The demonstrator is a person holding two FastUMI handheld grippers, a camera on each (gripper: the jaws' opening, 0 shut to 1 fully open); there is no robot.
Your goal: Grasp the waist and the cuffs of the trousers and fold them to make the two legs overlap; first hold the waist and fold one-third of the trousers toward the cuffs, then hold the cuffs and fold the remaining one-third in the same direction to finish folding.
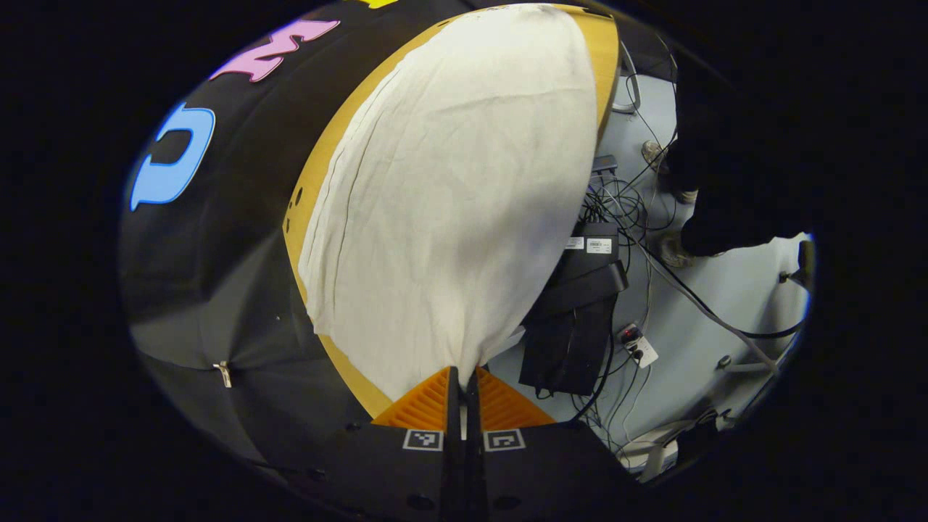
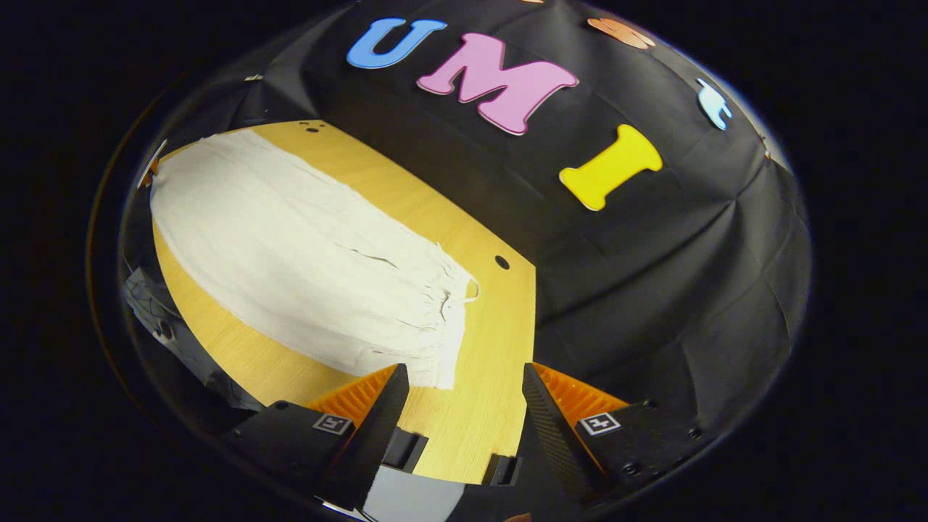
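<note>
The white trousers (image 1: 449, 181) lie flat and lengthwise on the wooden table (image 1: 313, 181), the legs one over the other. In the left gripper view, my left gripper (image 1: 464, 380) is shut on the near end of the cloth, which rises slightly into the closed fingers at the table's edge. In the right gripper view, the trousers (image 2: 290, 254) run away to the upper left, with the gathered waist (image 2: 446, 319) and its drawstring nearest. My right gripper (image 2: 464, 406) hovers open just short of the waist corner, above bare table (image 2: 406, 196), with nothing between its fingers.
Beside the table, the floor holds a black box (image 1: 573, 319), tangled cables (image 1: 616, 203) and a power strip (image 1: 641, 351). A person's dark legs and shoes (image 1: 674, 250) stand there. The booth's black cloth wall (image 2: 652, 275) borders the table closely. A small hole (image 2: 502, 262) marks the tabletop.
</note>
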